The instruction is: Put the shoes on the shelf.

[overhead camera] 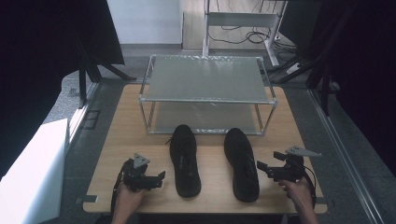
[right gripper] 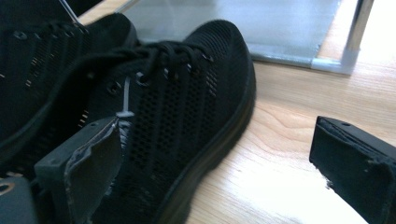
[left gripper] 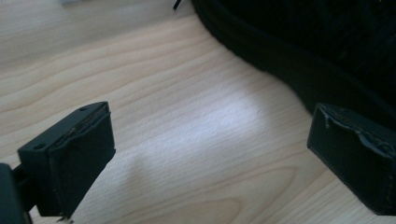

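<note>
Two black mesh shoes lie side by side on the wooden table [overhead camera: 215, 186], toes toward the rack: the left shoe [overhead camera: 185, 159] and the right shoe [overhead camera: 241, 163]. My left gripper [overhead camera: 160, 179] rests low at the left shoe's outer side, open, with bare wood between its jaws and the shoe's sole [left gripper: 299, 60] just past the right jaw. My right gripper [overhead camera: 262, 169] is open beside the right shoe [right gripper: 187, 112], its left jaw over the shoe's side and the other jaw over bare wood.
A two-level metal rack [overhead camera: 208, 93] with grey shelves stands at the table's far half, its lower shelf [right gripper: 261, 23] just beyond the shoe toes. A white box [overhead camera: 32, 177] sits off the table's left edge. Cables lie on the floor behind.
</note>
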Tool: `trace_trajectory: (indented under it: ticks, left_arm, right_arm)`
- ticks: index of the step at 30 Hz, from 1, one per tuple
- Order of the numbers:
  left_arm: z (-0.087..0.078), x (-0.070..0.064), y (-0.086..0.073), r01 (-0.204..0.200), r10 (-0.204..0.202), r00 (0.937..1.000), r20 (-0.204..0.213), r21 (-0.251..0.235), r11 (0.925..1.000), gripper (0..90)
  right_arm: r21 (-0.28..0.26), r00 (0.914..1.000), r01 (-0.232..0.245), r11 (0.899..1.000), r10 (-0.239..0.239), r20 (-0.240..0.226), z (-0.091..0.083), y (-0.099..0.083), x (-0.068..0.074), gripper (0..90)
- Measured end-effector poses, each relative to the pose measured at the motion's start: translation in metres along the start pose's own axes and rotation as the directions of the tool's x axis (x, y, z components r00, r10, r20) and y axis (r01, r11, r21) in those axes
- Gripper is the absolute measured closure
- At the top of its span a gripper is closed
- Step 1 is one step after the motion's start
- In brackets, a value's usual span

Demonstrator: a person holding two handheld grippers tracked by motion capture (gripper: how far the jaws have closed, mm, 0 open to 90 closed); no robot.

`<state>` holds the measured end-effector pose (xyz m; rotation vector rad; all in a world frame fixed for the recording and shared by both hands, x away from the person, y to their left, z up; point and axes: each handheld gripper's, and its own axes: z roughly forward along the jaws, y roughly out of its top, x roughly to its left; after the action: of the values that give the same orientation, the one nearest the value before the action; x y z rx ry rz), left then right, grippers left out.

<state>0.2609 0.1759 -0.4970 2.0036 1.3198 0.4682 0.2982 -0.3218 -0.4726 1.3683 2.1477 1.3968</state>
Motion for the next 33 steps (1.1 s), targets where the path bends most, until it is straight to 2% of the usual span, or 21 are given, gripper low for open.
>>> trace_trajectory:
  ticks: [5,11,16,19,22,23,26,28,30,33]
  left_arm:
    - [-0.003,-0.01,0.013,0.041,-0.039,0.9989,0.025,-0.067,0.9969,1.5]
    - [0.002,-0.021,0.031,0.079,-0.074,0.9956,0.059,-0.103,0.9915,1.6]
    - [0.01,-0.034,0.042,0.052,-0.044,0.9958,0.08,-0.099,0.9937,1.6]
    - [0.016,-0.041,0.047,0.059,-0.047,0.9923,0.114,-0.101,0.9932,1.1]
    - [0.021,-0.046,0.051,0.056,-0.043,0.9907,0.129,-0.096,0.9938,0.8]
    - [0.023,-0.048,0.053,0.054,-0.041,0.9898,0.136,-0.091,0.9944,0.6]
    - [0.032,-0.054,0.057,0.037,-0.031,0.9928,0.115,-0.053,0.9979,1.5]
    - [0.04,-0.053,0.057,0.056,-0.053,0.993,0.106,-0.022,0.9982,0.5]
    - [0.046,-0.05,0.056,0.067,-0.067,0.992,0.108,-0.005,0.9977,0.0]
    - [0.055,-0.052,0.055,0.052,-0.054,0.9955,0.078,0.025,0.9983,0.0]
  right_arm:
    - [-0.042,0.9997,-0.012,0.999,0.011,-0.023,-0.002,0.004,0.01,3.0]
    - [-0.011,0.9991,-0.01,1.0,0.01,-0.041,0.008,0.004,0.021,3.3]
    - [0.028,0.9988,0.005,1.0,-0.003,-0.05,0.02,0.004,0.029,4.4]
    - [0.048,0.999,-0.008,0.999,0.01,-0.044,0.028,0.003,0.03,5.6]
    - [0.064,0.9994,-0.007,0.998,0.009,-0.034,0.036,0.003,0.031,7.6]
    - [0.068,0.9997,0.003,0.998,-0.001,-0.023,0.04,0.003,0.032,8.3]
    - [0.086,0.9998,0.02,0.996,-0.02,0.006,0.05,0.003,0.035,12.1]
    - [0.099,0.9987,0.026,0.995,-0.03,0.041,0.056,0.001,0.037,13.7]
    - [0.11,0.9949,0.034,0.993,-0.044,0.091,0.061,0.001,0.039,17.5]
    - [0.112,0.9876,0.041,0.993,-0.058,0.146,0.063,0.003,0.041,26.8]
